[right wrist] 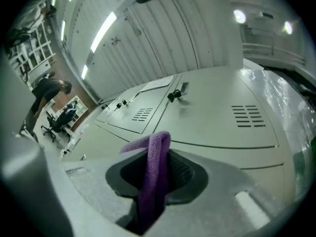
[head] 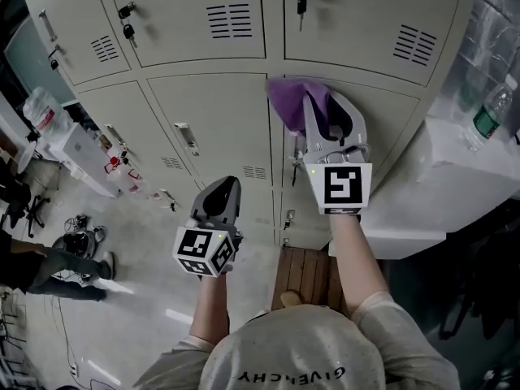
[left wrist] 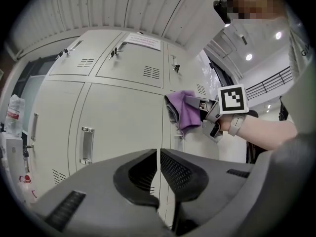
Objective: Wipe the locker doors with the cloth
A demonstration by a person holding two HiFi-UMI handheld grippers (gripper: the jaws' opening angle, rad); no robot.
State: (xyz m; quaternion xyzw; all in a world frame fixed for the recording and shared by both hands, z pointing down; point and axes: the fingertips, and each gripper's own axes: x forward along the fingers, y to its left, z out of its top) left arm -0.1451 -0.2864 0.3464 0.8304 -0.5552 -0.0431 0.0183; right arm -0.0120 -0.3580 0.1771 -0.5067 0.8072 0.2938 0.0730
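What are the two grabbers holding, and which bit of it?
The right gripper pinches the purple cloth by a bunched-up fold between its jaws. The left gripper is shut with nothing in it.

head view, steeply down along bank of pale locker doors (head: 211,128). right gripper (head: 323,108) raised, purple cloth (head: 291,100) bunched at its jaw tips, touching middle-row door. left gripper (head: 221,187) lower, to left, well apart from cloth. marker cube on each gripper faces camera. key (head: 301,6) hangs in upper-row lock. water bottle (head: 490,114) stands on white ledge (head: 439,185) at right. wooden stool (head: 305,275) below grippers. seated person (head: 49,262) at far left.
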